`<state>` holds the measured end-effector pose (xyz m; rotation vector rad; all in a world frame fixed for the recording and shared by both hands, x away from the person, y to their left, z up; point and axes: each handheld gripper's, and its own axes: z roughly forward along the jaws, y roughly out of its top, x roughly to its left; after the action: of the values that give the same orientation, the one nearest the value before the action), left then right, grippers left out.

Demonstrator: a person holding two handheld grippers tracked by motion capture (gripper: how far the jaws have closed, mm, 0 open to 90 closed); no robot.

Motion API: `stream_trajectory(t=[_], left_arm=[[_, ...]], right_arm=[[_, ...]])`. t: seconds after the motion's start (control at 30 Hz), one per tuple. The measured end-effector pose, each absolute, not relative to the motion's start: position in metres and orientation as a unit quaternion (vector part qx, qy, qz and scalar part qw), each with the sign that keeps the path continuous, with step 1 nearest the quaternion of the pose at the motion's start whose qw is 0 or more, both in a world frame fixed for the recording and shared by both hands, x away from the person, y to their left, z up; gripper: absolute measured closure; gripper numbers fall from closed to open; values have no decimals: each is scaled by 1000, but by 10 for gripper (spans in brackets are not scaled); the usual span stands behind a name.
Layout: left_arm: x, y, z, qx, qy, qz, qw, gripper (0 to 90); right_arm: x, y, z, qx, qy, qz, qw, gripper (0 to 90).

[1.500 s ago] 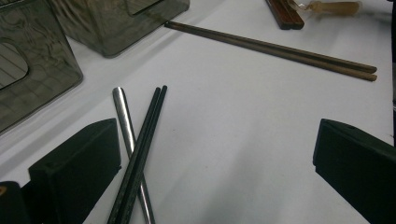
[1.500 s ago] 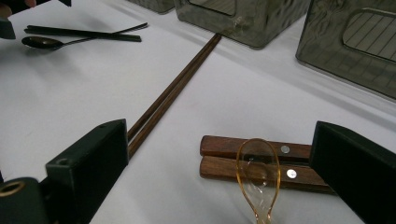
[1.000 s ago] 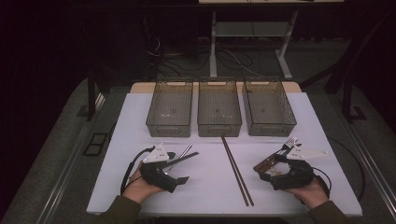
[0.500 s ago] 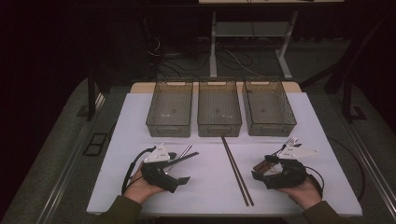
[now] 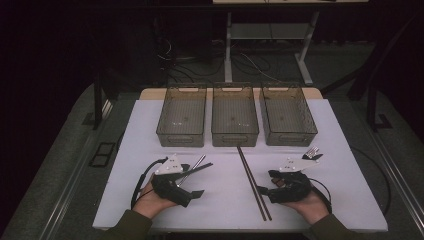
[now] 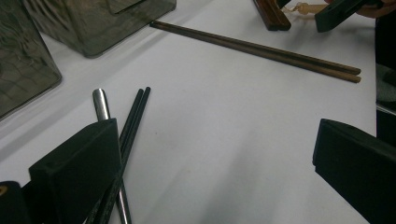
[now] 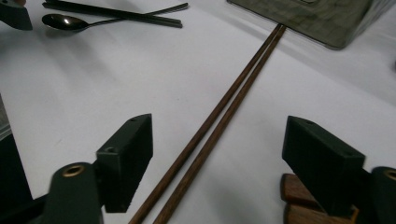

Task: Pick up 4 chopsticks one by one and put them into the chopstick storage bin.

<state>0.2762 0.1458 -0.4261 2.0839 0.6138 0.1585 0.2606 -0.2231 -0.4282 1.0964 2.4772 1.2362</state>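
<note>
A pair of brown wooden chopsticks (image 5: 252, 182) lies lengthwise in the middle of the white table (image 5: 225, 150). My right gripper (image 5: 265, 182) has come up to them from the right. In the right gripper view the chopsticks (image 7: 219, 121) run between the jaws of that gripper (image 7: 219, 140). The jaws have just been closing, but they stand open and the pads do not touch the sticks. My left gripper (image 5: 197, 181) rests open at the left (image 6: 215, 144). Black chopsticks (image 6: 128, 135) and a steel spoon (image 6: 100, 102) lie by its left jaw.
Three grey see-through bins (image 5: 235, 117) stand side by side at the back of the table. A metal fork (image 5: 312, 151) lies beyond the right gripper. Brown wooden handles (image 7: 299, 196) lie under its right jaw. The black chopsticks (image 7: 112, 11) and the spoon (image 7: 65, 21) lie far left.
The right hand has slid its gripper left to the brown chopsticks, and its jaws have narrowed. The left hand and gripper have stayed still.
</note>
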Motion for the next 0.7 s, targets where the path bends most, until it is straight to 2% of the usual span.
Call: stream_trajectory(t=[0.53, 0.7], left_arm=[[277, 146, -426, 847, 252, 66, 464, 0], [276, 146, -426, 846, 253, 66, 465, 0]], right_arm=[[268, -197, -441, 363, 853, 370, 67, 569], [268, -195, -444, 362, 857, 359, 71, 613]])
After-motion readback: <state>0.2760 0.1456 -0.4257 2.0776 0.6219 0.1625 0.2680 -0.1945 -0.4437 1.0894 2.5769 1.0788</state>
